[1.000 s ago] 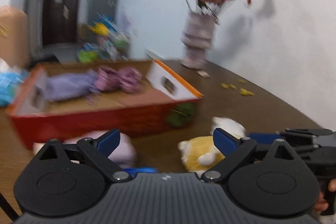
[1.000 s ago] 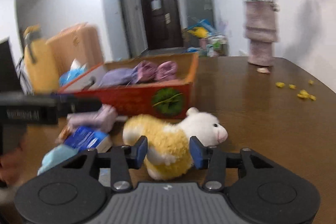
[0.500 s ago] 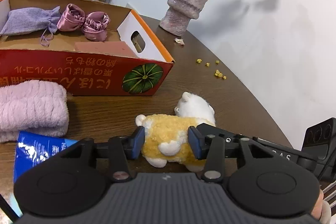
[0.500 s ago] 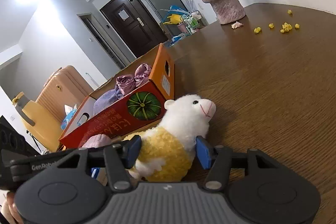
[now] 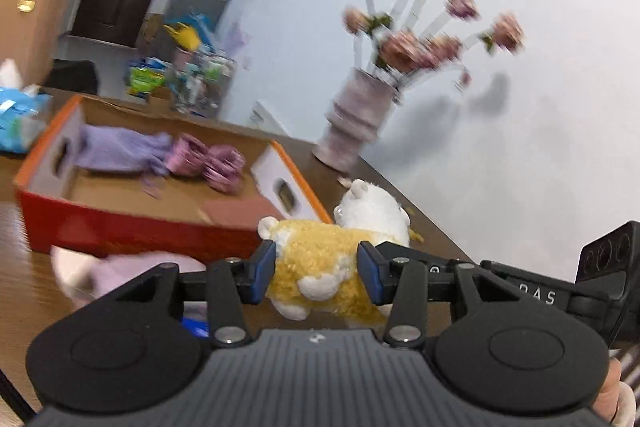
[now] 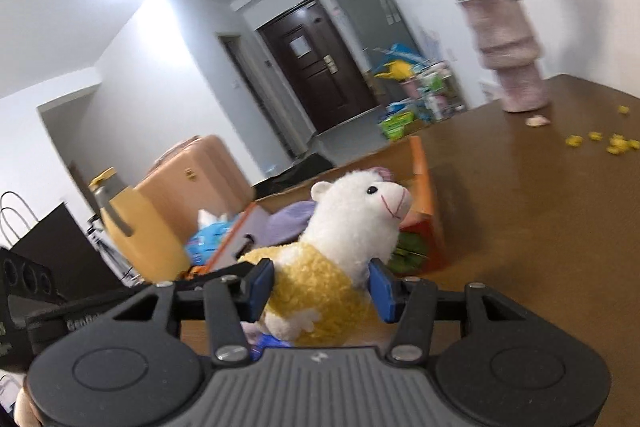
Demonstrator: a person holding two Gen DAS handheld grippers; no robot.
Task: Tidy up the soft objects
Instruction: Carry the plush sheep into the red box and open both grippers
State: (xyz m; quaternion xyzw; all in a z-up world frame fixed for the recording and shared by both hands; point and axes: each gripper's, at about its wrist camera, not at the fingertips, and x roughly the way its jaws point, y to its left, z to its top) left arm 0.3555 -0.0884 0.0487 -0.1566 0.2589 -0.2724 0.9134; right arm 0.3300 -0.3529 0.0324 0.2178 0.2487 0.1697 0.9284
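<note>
Gripping together, both grippers have raised the plush alpaca (image 6: 352, 227) off the table (image 6: 540, 227).

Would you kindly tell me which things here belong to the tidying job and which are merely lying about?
Job in hand:
plush alpaca, gripped by left gripper and right gripper
orange box
purple pouch
pink pouches
pink towel

Lying about:
flower vase
yellow crumbs
suitcase
</note>
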